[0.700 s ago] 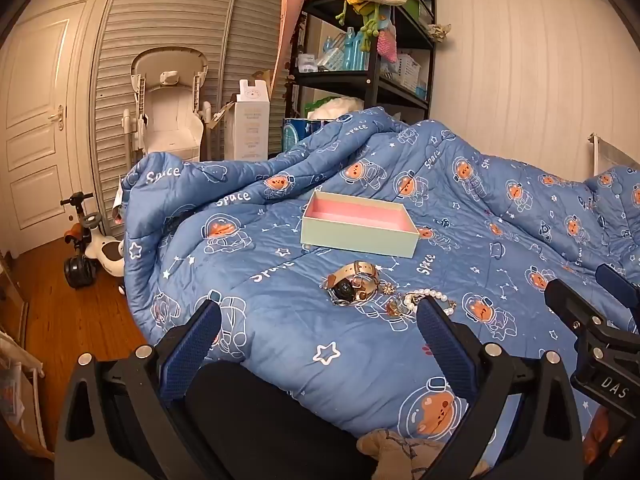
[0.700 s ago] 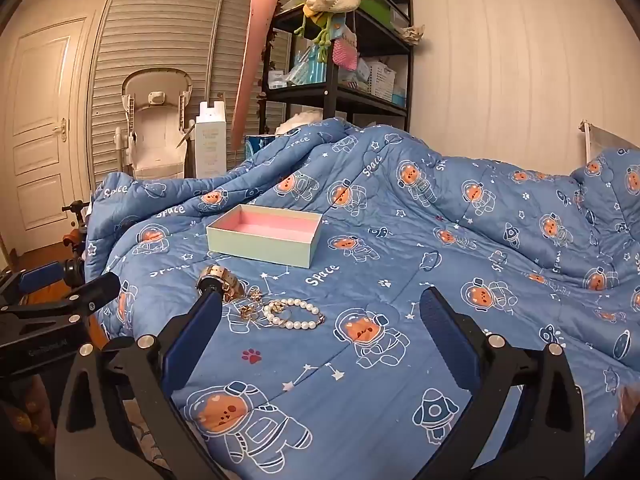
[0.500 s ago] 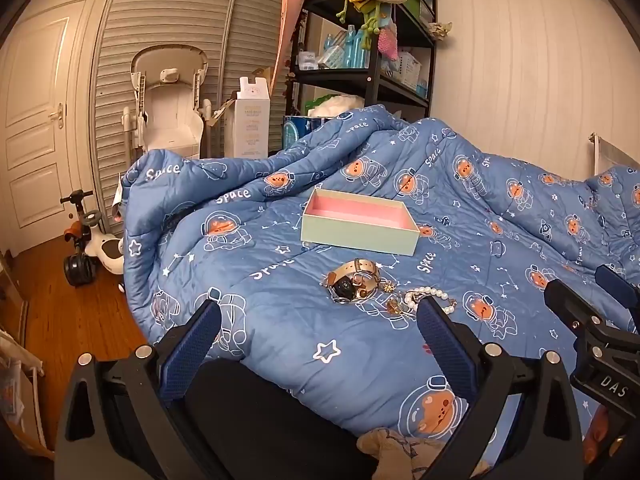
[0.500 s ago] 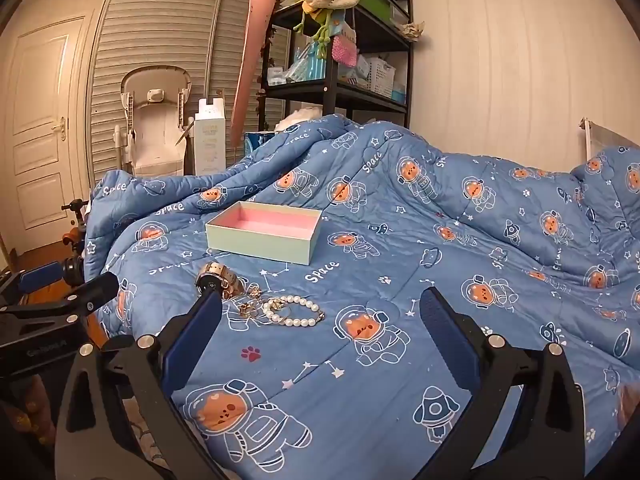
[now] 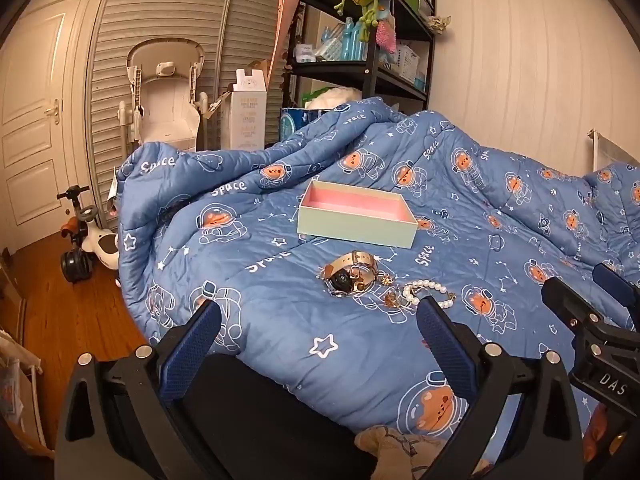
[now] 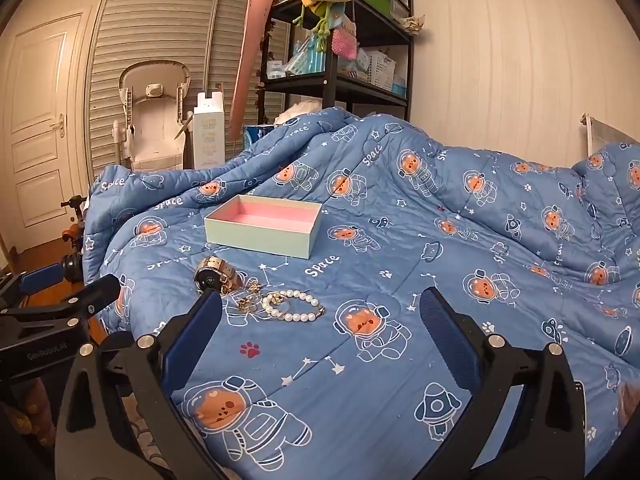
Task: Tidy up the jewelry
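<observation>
An open pale-green box with a pink inside (image 5: 356, 216) (image 6: 264, 226) sits on the blue space-print quilt. In front of it lie a gold wristwatch (image 5: 352, 274) (image 6: 216, 274), small gold pieces (image 5: 392, 298) (image 6: 248, 302) and a pearl bracelet (image 5: 430, 292) (image 6: 294, 306). My left gripper (image 5: 316, 348) is open and empty, low at the quilt's near edge, short of the watch. My right gripper (image 6: 320, 336) is open and empty, just right of the pearls; it also shows at the right of the left wrist view (image 5: 588, 320).
The quilt (image 6: 440, 260) covers the whole bed with folds at the back. A black shelf rack (image 5: 360, 52) with toys and bottles, a white carton (image 5: 248, 116), a baby seat (image 5: 164, 92) and a ride-on toy (image 5: 84, 248) stand beyond on the wooden floor.
Both views have shifted slightly, with the box and jewelry a touch closer. Both grippers stay open and empty.
</observation>
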Motion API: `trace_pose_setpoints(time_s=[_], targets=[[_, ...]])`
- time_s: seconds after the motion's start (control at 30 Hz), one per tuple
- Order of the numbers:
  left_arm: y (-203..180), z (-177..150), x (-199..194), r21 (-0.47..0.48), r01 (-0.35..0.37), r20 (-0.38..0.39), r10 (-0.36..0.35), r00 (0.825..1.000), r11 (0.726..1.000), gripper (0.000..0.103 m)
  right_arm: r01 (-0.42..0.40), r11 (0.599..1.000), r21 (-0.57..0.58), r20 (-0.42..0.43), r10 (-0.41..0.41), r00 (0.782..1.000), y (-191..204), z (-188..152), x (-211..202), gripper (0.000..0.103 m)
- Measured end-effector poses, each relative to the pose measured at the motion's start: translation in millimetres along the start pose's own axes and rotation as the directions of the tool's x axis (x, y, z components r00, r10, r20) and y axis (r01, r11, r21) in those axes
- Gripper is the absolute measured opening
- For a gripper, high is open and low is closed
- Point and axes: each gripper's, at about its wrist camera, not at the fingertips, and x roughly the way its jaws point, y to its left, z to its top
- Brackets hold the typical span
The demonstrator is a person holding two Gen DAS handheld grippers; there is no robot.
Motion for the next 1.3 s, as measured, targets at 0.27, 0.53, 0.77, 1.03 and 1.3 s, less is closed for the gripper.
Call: trace_pose_setpoints(time_s=[0.27, 0.53, 0.77, 1.03, 1.3], targets=[[0.0, 0.5, 0.4, -0.001, 0.0, -0.001, 0.0, 1.0, 1.0, 0.096, 0.002, 1.0, 0.001, -0.004, -0.002, 1.0, 0.3, 1.3, 2.1, 0.098], [-0.1, 0.7, 0.0, -0.001, 0.0, -0.001, 0.0, 1.0, 1.0, 0.096, 0.003, 1.0, 0.004, -0.003, -0.003, 1.0, -1.0, 2.7, 1.1, 0.098], [0.2, 0.4, 0.0, -0.001, 0.0, -0.001, 0.0, 1.0, 1.0, 0.096, 0.005, 1.0, 0.006, -0.003, -0.005, 1.0, -1.8, 3.4, 0.6, 0.098], [0.0, 0.1, -0.1, 0.0, 0.001, 0.0, -0.001, 1.0, 1.0, 0.096, 0.01, 1.0, 0.014, -0.005, -0.01, 1.0, -3.2, 3.3, 1.1, 0.098], [0.3, 1.0, -1.2, -0.003, 0.0, -0.001, 0.0, 1.0, 1.0, 0.096, 0.012, 1.0, 0.017, -0.006, -0.011, 1.0, -3.3, 3.1, 1.4, 0.098]])
